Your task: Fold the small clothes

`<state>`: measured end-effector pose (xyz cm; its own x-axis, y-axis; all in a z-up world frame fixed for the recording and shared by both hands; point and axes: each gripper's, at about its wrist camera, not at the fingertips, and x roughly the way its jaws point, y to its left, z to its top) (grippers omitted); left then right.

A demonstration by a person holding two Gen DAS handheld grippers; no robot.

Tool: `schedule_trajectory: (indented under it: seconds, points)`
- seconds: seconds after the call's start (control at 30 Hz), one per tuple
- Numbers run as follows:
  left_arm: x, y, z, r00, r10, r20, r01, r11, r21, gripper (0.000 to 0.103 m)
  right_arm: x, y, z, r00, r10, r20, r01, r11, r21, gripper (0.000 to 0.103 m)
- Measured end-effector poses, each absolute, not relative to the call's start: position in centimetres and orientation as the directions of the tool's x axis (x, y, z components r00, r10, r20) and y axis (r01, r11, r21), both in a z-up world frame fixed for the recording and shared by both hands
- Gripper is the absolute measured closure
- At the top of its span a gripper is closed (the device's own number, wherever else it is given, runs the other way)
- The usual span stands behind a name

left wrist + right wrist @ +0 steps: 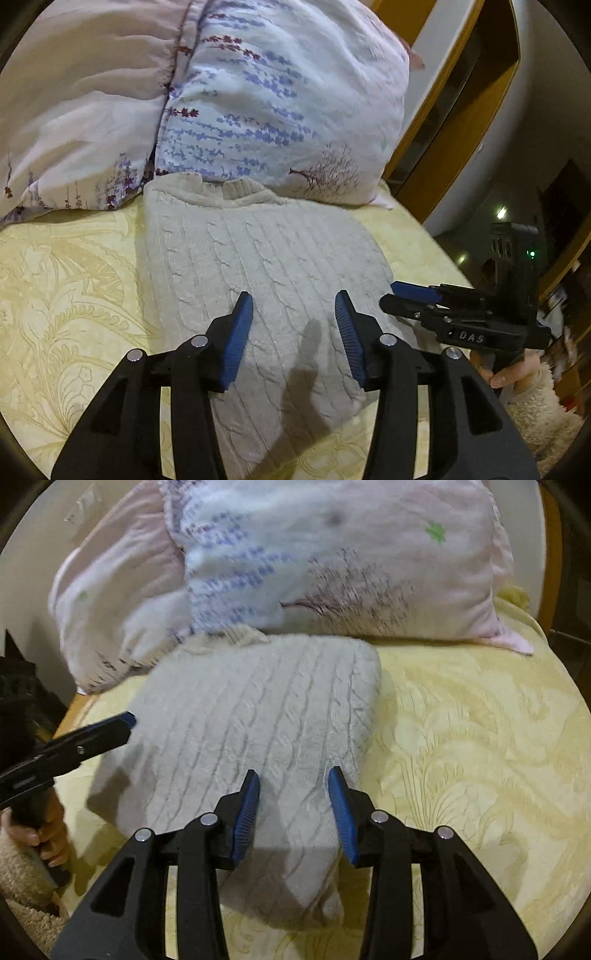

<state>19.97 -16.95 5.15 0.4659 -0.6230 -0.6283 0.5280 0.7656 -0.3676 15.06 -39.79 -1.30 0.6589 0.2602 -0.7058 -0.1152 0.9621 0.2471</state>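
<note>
A cream cable-knit sweater (pixel 258 251) lies folded into a thick, narrow bundle on the bed (pixel 66 280), its ribbed collar against a floral pillow (pixel 280 96). The knit shows vertical twisted ribs; the side edges are rolled under and the near end tapers to a rounded corner. The yellow bedspread has a pale leaf pattern.

The left tool (pixel 293 310) hangs over the sweater's near end with its blue pads apart and nothing between them. The right tool (pixel 293 786) is likewise parted and empty above the sweater. In the left wrist view the right tool's side carries the raised letters "DAS", and a hand (pixel 513 373) in a fleecy sleeve grips its handle. No container shows.
</note>
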Motion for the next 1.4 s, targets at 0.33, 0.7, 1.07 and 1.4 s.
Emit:
schedule_trajectory:
  seconds: [0.33, 0.7, 1.07, 1.4]
  points:
    - [20.1, -18.9, 4.0, 0.552, -0.476, -0.684, 0.502, 0.845, -0.183, 0.055, 15.6, -40.1, -1.4, 0.663, 0.248, -0.707, -0.075, 0.961, 0.266, 0.063]
    - [16.8, -12.8, 5.3, 0.517, -0.553, -0.653, 0.439, 0.827, -0.353, 0.018, 11.9, -42.9, -0.4, 0.668, 0.363, -0.65, -0.02, 0.882, 0.471, 0.032]
    - [16.6, -12.4, 3.7, 0.514, -0.512, -0.688, 0.377, 0.856, -0.354, 0.017, 11.6, -42.3, -1.7, 0.632, 0.261, -0.73, 0.032, 0.932, 0.361, 0.041]
    - [17.0, -11.8, 3.3, 0.506, -0.504, -0.7, 0.354, 0.861, -0.364, 0.017, 12.1, -39.9, -2.4, 0.611, 0.132, -0.781, 0.001, 0.986, 0.167, 0.044]
